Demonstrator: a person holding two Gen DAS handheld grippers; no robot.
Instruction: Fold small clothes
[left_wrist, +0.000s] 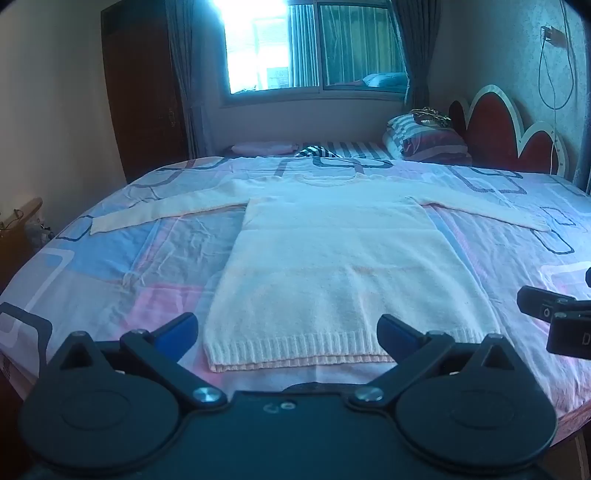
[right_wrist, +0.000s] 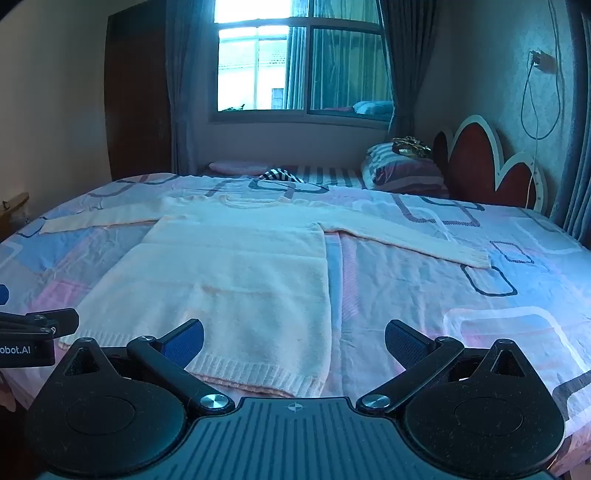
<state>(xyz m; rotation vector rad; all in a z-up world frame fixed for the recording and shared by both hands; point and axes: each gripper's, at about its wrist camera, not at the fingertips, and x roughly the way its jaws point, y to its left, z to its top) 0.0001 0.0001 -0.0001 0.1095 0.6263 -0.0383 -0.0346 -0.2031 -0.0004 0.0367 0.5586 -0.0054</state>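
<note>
A cream knitted sweater (left_wrist: 332, 258) lies flat on the bed, hem toward me, both sleeves spread sideways. It also shows in the right wrist view (right_wrist: 229, 273). My left gripper (left_wrist: 288, 332) is open and empty, hovering just in front of the ribbed hem. My right gripper (right_wrist: 295, 343) is open and empty, in front of the hem's right corner. The right gripper's body shows at the right edge of the left wrist view (left_wrist: 554, 317). The left gripper's body shows at the left edge of the right wrist view (right_wrist: 33, 336).
The bed has a pink and blue patterned sheet (left_wrist: 110, 266). Folded striped bedding (left_wrist: 424, 140) lies by the red headboard (left_wrist: 498, 129). A dark wardrobe (left_wrist: 144, 92) stands at the back left beside the window (left_wrist: 314, 48). A cable (left_wrist: 554, 74) hangs on the right wall.
</note>
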